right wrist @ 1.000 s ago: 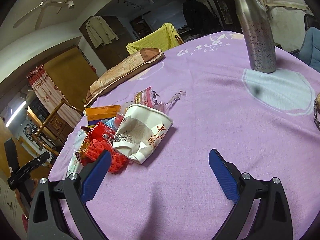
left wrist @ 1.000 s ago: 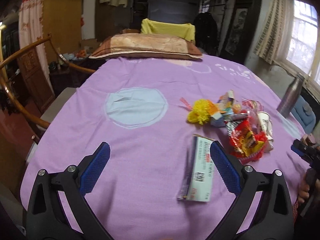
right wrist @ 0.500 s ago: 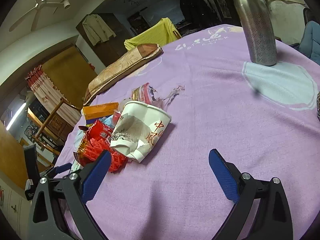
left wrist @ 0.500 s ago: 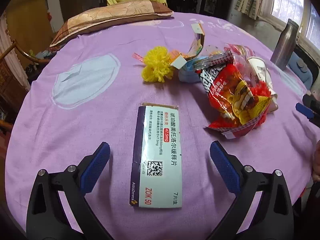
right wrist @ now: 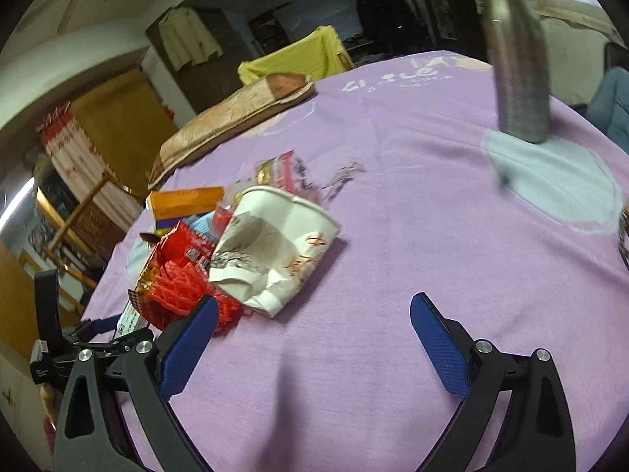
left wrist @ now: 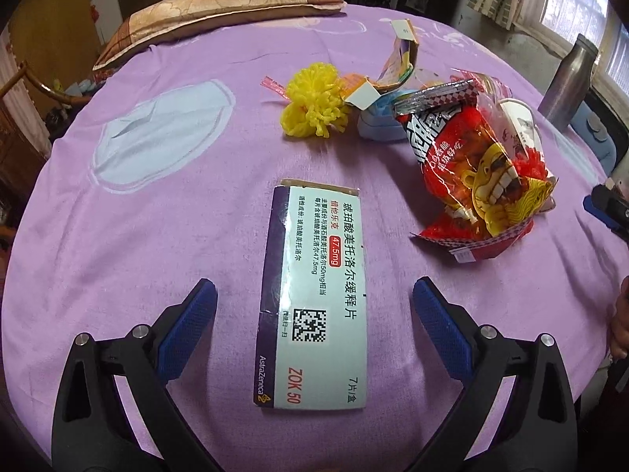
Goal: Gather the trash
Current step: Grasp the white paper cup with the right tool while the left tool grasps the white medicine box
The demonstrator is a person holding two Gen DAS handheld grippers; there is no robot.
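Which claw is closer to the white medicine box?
Left. The left claw is open with the medicine box lying flat between its fingers. The right claw is open off beside the crushed paper cup.

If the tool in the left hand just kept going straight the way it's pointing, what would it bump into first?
Most likely the medicine box. The left tool is open, its fingers either side of the box lying flat on the purple cloth. How far above it the tool hangs is unclear.

Left tool [left wrist: 314, 306] has neared (now straddling) medicine box [left wrist: 314, 295].
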